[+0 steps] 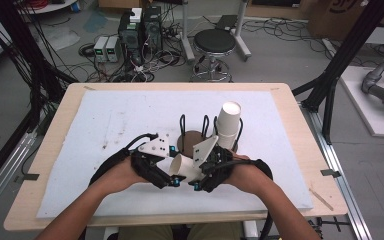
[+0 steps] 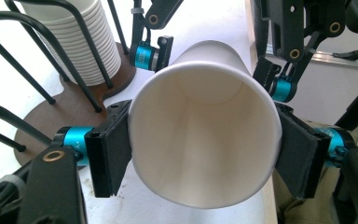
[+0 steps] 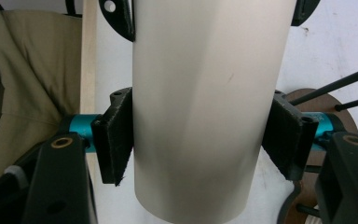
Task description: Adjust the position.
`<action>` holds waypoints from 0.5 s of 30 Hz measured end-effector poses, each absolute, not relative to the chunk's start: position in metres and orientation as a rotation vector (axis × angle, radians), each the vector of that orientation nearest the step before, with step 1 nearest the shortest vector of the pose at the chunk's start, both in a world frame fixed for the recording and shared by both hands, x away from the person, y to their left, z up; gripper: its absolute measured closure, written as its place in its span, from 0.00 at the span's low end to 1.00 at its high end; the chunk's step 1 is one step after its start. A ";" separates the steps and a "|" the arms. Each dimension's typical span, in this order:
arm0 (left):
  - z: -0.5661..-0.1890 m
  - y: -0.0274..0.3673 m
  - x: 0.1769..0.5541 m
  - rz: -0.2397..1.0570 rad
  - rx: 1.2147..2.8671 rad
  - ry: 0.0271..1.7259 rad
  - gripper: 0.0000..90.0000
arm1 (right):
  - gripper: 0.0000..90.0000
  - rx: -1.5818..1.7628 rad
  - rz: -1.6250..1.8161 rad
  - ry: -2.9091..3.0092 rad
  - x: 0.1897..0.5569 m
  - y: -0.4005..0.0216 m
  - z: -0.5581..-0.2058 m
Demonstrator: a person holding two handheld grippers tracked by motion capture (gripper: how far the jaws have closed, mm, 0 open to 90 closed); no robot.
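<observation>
Both sets of fingers are clamped on one paper cup (image 1: 182, 167), left gripper (image 1: 166, 181) near its rim, right gripper (image 1: 200, 176) around its body, at 6 o'clock from the cup rack (image 1: 200, 137) on the counter (image 1: 55, 165).

Even, diffuse overhead light is filling the room, and shadows are falling soft and short on the counter (image 1: 105, 125). The high view is looking slightly soft and grainy, its edges bending a little. In the gripper views the paper cup (image 2: 205, 135) is glowing bright, nearly washing out, while the close black fingers (image 3: 114, 140) are blurring.
</observation>
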State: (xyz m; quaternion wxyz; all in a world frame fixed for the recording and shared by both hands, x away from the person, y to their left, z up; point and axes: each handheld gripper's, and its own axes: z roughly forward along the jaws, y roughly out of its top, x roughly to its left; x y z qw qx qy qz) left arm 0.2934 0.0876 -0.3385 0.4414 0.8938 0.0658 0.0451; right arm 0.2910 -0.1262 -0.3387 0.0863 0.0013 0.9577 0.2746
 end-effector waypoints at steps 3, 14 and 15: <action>-0.338 0.087 0.293 0.122 2.217 0.161 0.31 | 0.38 0.014 0.820 2.846 0.291 -0.126 -0.339; -0.345 0.088 0.293 0.127 2.190 0.167 0.30 | 0.39 0.057 0.839 2.860 0.292 -0.127 -0.346; -0.345 0.088 0.293 0.128 2.180 0.169 0.30 | 0.39 0.057 0.839 2.860 0.292 -0.127 -0.346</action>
